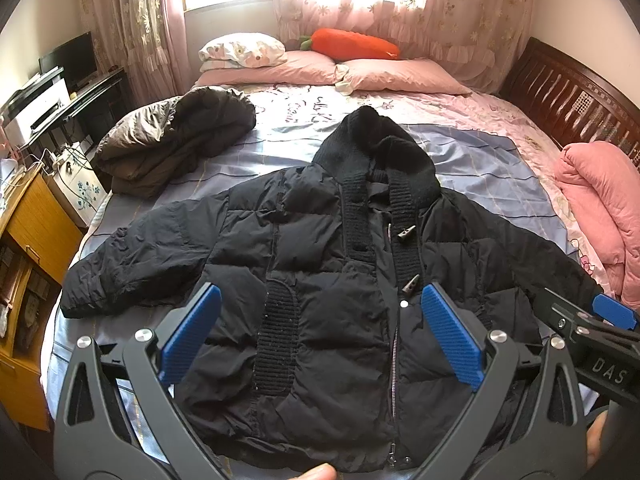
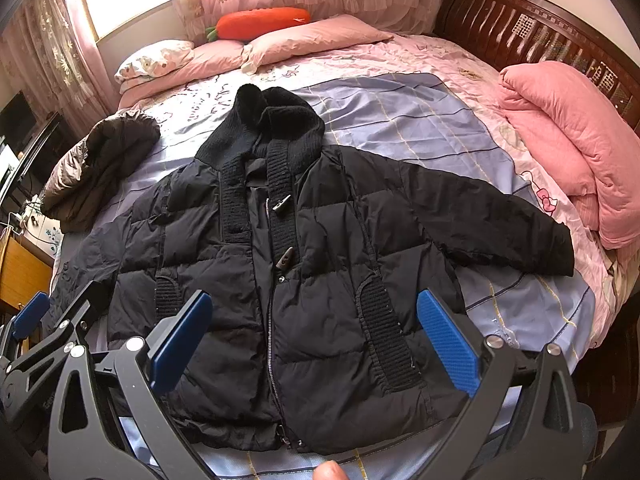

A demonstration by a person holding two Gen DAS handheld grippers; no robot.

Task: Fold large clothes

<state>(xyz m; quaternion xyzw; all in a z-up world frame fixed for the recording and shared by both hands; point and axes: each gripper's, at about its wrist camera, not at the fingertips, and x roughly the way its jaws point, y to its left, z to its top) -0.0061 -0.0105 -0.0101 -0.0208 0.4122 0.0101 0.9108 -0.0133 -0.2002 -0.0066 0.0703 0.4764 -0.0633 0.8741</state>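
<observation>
A black padded jacket [image 1: 320, 264] with a knit hood lies flat, front up, on the bed, sleeves spread to both sides; it also shows in the right wrist view [image 2: 304, 264]. My left gripper [image 1: 320, 300] is open and empty, hovering above the jacket's lower front. My right gripper [image 2: 314, 308] is open and empty, also above the lower front near the hem. The right gripper also appears at the right edge of the left wrist view [image 1: 600, 320]. The left gripper appears at the left edge of the right wrist view [image 2: 32, 316].
A folded grey-brown jacket [image 1: 176, 140] lies on the bed at far left. A rolled pink quilt [image 2: 572, 152] sits at the right. Pillows [image 1: 400, 74] and an orange carrot plush [image 1: 356, 44] lie at the head. A wooden cabinet [image 1: 36, 248] stands left of the bed.
</observation>
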